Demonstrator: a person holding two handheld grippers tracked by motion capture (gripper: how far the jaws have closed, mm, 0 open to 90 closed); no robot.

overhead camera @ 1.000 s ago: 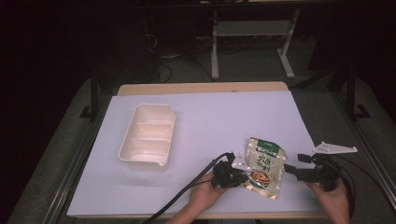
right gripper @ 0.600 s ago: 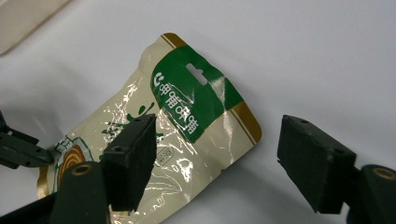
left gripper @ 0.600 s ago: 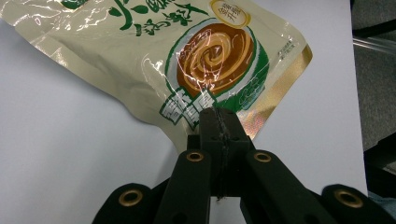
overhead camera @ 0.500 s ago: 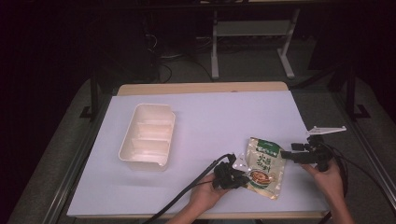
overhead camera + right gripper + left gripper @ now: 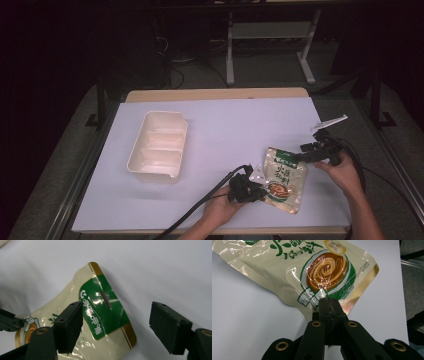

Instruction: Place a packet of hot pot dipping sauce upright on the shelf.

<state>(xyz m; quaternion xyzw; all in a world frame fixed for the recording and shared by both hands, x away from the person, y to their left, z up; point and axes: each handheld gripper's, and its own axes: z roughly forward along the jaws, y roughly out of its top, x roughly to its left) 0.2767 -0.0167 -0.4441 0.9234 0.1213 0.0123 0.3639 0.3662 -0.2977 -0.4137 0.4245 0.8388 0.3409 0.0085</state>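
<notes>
Near the surface's front edge, my left gripper (image 5: 329,312) clamps the pouch (image 5: 285,178) bottom; my right gripper (image 5: 116,325), jaws apart, straddles its far green top.

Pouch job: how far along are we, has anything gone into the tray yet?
Done: the left gripper is clamped on the pouch at its bottom edge. In hand: the right gripper is open, its jaws straddling the pouch's green top corner, not yet closed. Left: the cream tray looks empty, and the pouch lies on the white table, well apart from it.
</notes>
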